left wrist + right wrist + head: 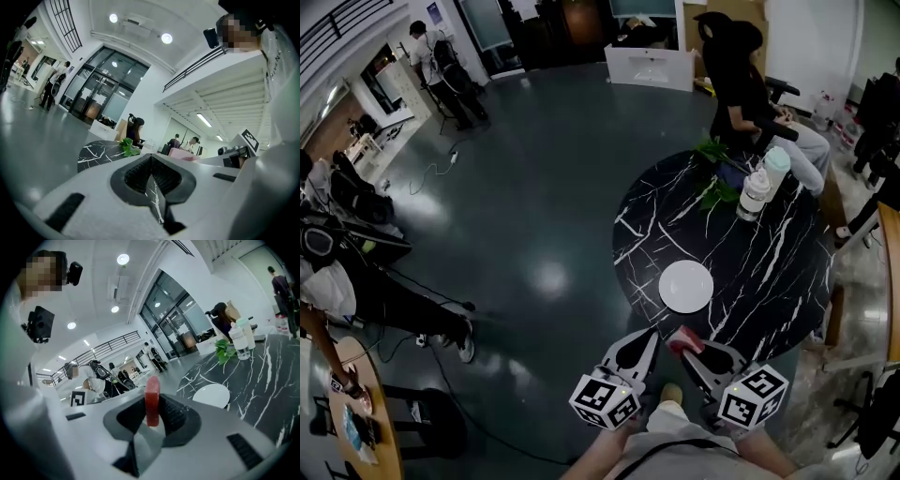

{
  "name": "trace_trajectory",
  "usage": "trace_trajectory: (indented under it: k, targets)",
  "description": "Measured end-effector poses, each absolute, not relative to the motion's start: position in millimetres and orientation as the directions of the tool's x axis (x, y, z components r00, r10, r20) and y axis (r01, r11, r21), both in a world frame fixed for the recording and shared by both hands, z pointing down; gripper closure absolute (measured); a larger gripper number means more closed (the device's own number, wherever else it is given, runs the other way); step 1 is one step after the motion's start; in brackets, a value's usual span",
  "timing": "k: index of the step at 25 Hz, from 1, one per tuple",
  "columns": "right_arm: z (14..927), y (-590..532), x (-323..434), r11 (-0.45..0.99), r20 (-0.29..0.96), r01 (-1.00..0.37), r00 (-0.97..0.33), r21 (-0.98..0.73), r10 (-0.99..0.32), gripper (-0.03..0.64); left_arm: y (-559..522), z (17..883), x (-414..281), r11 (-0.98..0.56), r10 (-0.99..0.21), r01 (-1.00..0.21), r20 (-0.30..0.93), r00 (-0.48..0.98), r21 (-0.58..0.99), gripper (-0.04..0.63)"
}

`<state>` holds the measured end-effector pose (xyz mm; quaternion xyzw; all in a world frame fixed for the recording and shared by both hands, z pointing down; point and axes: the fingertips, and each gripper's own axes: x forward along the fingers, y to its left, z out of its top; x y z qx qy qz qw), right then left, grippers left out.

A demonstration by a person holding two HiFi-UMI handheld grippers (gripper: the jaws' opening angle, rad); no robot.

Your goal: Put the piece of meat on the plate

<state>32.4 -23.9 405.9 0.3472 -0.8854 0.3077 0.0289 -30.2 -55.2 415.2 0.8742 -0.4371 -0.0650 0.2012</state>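
A red piece of meat (152, 401) stands upright between the jaws of my right gripper (151, 414), which is shut on it. In the head view the meat (684, 338) hangs at the near edge of the round black marble table (769, 272), just short of the empty white plate (685, 286). The right gripper view has the plate (212, 394) ahead and to the right. My left gripper (647, 337) is beside the right one, over the floor at the table's near edge. Its jaws (151, 161) are shut, with nothing between them.
Two bottles (757, 192) and a green plant (717, 192) stand at the table's far side, where a person (750, 94) sits. Dark glossy floor (534, 187) spreads to the left. A wooden table (356, 422) and people are at the far left.
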Motion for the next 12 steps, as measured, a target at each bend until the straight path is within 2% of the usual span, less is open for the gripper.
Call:
trace_trajectory:
  k: [6, 12]
  targets:
    - [412, -59, 41, 0.582, 0.253, -0.619, -0.768, -0.527, -0.588, 0.529, -88, 417, -18, -0.548, -0.794, -0.752, 0.057, 0.606, 0.366, 0.586]
    - [432, -74, 46, 0.551, 0.289, -0.628, -0.762, -0.550, -0.580, 0.529, -99, 443, -17, -0.509, -0.796, -0.758, 0.111, 0.594, 0.407, 0.586]
